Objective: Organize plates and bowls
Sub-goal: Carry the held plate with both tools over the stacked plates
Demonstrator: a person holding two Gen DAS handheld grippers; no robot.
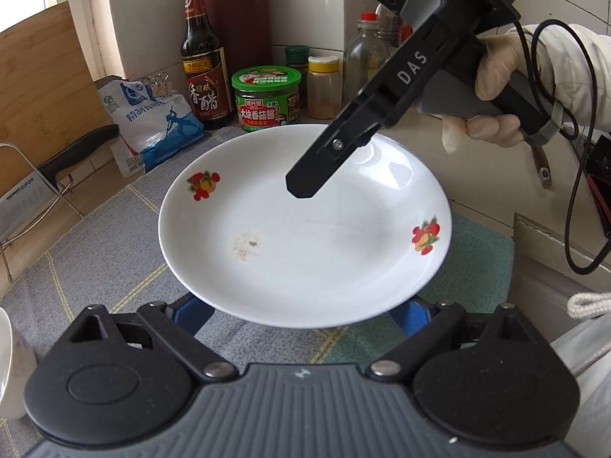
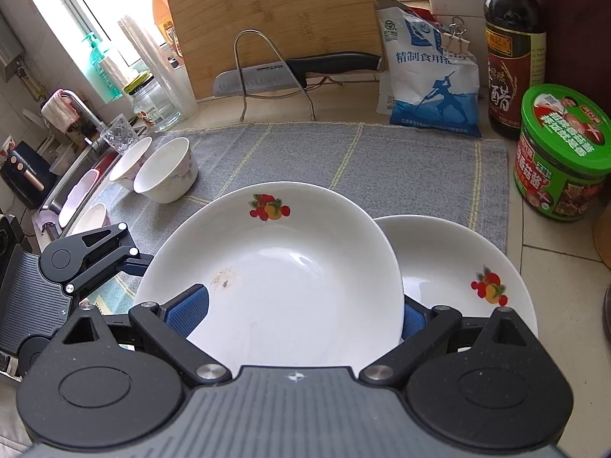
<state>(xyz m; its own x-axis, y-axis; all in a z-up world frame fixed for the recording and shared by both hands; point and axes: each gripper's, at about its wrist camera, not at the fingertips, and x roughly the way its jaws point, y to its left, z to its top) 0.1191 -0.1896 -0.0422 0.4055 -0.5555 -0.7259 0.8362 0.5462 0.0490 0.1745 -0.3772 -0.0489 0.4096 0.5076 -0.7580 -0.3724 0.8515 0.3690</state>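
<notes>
A white plate with fruit prints [image 1: 305, 229] hangs above the grey mat, its near rim over my left gripper [image 1: 301, 313], whose blue pads sit wide apart under it. My right gripper [image 2: 298, 315] has one blue pad above the plate's rim [image 2: 278, 267] and one below; in the left wrist view it reaches down over the plate's far side [image 1: 301, 187]. A second fruit-print plate [image 2: 458, 274] lies on the mat below, to the right. Two white bowls [image 2: 168, 175] stand at the mat's left edge.
A cutting board [image 2: 267, 19] and a knife on a wire rack [image 2: 290, 70] stand at the back. A salt bag [image 2: 431, 72], a vinegar bottle [image 2: 511, 53] and a green-lidded jar [image 2: 561, 152] line the right. A sink with dishes [image 2: 80, 191] is at left.
</notes>
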